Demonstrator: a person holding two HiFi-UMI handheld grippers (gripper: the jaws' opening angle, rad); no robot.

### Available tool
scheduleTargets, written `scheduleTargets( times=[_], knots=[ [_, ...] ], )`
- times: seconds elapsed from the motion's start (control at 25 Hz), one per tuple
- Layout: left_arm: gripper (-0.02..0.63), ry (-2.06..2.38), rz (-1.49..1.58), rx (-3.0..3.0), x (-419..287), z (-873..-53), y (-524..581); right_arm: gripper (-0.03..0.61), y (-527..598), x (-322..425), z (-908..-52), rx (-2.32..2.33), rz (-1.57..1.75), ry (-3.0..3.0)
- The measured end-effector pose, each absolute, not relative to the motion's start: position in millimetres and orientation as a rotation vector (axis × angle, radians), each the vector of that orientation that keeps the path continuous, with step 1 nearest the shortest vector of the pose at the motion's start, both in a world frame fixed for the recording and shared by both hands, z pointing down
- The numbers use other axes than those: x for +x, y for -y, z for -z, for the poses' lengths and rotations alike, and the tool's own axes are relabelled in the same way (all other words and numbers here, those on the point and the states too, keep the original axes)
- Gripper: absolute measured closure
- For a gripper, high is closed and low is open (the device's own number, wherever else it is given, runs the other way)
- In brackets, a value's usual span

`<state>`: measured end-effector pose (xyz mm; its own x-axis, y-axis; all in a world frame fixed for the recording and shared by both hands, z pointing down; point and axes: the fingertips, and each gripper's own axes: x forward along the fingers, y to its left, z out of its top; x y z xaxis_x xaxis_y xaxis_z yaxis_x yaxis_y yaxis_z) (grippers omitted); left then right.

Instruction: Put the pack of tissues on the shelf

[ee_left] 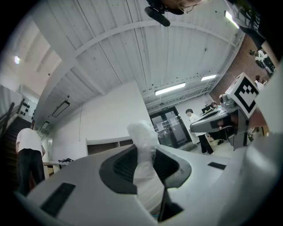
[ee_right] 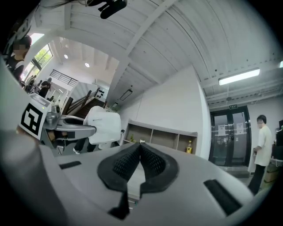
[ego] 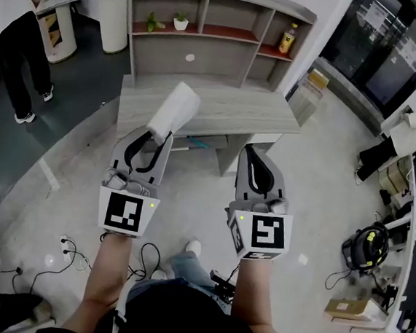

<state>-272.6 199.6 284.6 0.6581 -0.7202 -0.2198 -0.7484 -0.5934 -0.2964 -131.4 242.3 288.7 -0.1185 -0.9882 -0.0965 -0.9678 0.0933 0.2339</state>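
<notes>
- In front of the shelf [ego: 219, 46], head view: the left gripper [ego: 162, 134] is clamped on the lower end of the pack of tissues [ego: 175, 109]. The pack stands up out of the jaws, in the air and short of the shelf. The right gripper [ego: 247, 150], beside it and equally short of the shelf, has its jaws together on nothing. A yellow bottle [ego: 287, 39] and a small potted plant [ego: 180, 22] occupy upper compartments of the shelf.
- Left gripper view: the pads pinch the soft white pack into a narrow waist, and most of its bulk lies beyond the fingertips, toward the shelf. Probable risk: with one end gripped and a yielding wrapper, the pack may slip or swing during the reach and fall to the floor before the shelf.
- Right gripper view: the pads meet with nothing between them. The pack appears to the left of the shelf, and the bottle stands in the shelf's right-hand compartment. Probable risk: the pack's free end would reach the shelf first, so it may catch a board or divider. A release too near a board's front edge may let the pack tip off, and a placement close to the plant or bottle may knock either over.
</notes>
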Motion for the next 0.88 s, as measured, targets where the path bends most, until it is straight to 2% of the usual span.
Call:
scheduleTargets(
  times=[0.88],
  knots=[
    [0.517, -1.294, -0.088, -2.455, -143.0, -272.8, -72.0, 0.561, -105.5, 3.7, -281.7, 1.936, 0.377, 2.376]
  ],
)
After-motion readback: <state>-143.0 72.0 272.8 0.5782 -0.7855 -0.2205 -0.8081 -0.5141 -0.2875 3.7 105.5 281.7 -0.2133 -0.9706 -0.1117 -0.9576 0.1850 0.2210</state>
